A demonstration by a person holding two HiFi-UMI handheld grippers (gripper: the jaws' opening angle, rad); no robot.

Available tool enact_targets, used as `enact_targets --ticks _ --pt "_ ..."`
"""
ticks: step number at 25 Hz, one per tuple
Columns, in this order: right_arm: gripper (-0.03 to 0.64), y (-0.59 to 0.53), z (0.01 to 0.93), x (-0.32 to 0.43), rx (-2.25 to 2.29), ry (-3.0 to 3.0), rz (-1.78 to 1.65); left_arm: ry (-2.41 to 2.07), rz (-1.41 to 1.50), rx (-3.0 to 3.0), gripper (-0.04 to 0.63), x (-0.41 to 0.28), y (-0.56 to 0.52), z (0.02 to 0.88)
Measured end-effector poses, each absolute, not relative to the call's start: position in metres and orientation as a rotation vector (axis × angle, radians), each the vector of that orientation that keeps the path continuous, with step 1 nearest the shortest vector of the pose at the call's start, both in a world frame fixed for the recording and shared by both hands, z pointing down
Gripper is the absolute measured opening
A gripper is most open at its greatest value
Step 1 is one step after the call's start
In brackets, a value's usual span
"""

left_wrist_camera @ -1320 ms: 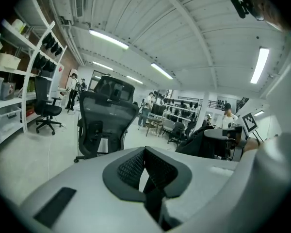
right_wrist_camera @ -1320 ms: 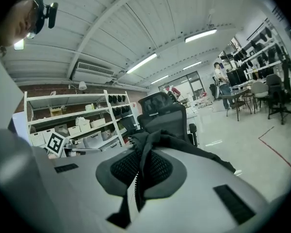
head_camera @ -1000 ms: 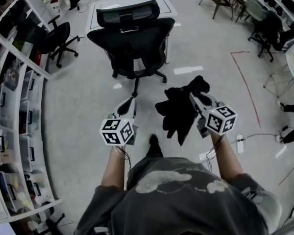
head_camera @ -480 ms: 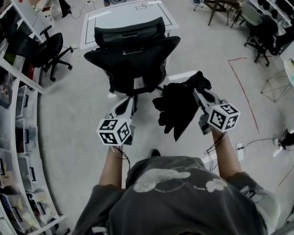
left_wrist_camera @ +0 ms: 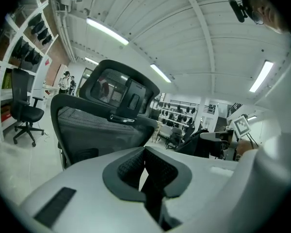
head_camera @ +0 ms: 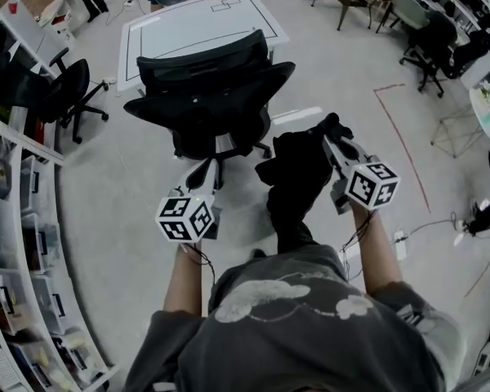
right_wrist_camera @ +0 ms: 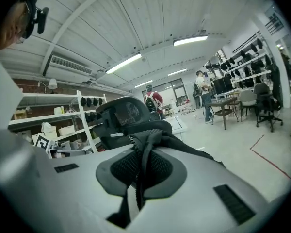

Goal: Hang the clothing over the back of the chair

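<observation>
A black office chair (head_camera: 208,96) with a headrest (head_camera: 204,51) stands just ahead, its back toward me. My right gripper (head_camera: 331,137) is shut on black clothing (head_camera: 298,178), which hangs down in a bunch to the chair's right. In the right gripper view the zipped fabric (right_wrist_camera: 155,137) is pinched between the pads of that gripper (right_wrist_camera: 139,152), with the chair (right_wrist_camera: 126,115) behind it. My left gripper (head_camera: 206,170) is shut with nothing in it, close to the chair's back; the left gripper view shows its closed tips (left_wrist_camera: 144,154) before the mesh backrest (left_wrist_camera: 102,125).
A white table (head_camera: 196,27) stands behind the chair. White shelving (head_camera: 16,186) runs along the left, with another black chair (head_camera: 61,88) beside it. A red tape line (head_camera: 400,129) and cables (head_camera: 457,223) lie on the floor at right.
Both grippers and the person have moved forward, so the chair is closer. The clothing still hangs from the right gripper; the left stays shut with nothing in it.
</observation>
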State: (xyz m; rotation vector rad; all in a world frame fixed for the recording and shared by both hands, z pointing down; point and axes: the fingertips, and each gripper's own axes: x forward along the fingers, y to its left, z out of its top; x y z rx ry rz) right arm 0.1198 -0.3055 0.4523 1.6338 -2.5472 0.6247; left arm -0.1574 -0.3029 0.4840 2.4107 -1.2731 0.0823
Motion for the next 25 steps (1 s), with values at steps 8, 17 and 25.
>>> enact_targets --ticks 8,17,25 --pt "0.006 -0.393 0.444 0.153 1.654 -2.563 0.617 -1.464 0.056 2.365 0.002 -0.179 -0.372 0.457" --pt "0.006 -0.506 0.415 0.191 1.635 -2.610 0.536 -1.715 0.041 2.254 0.002 -0.213 -0.441 0.426" --pt "0.006 -0.597 0.370 0.178 1.542 -2.713 0.375 -1.878 0.064 2.190 0.002 -0.241 -0.477 0.406"
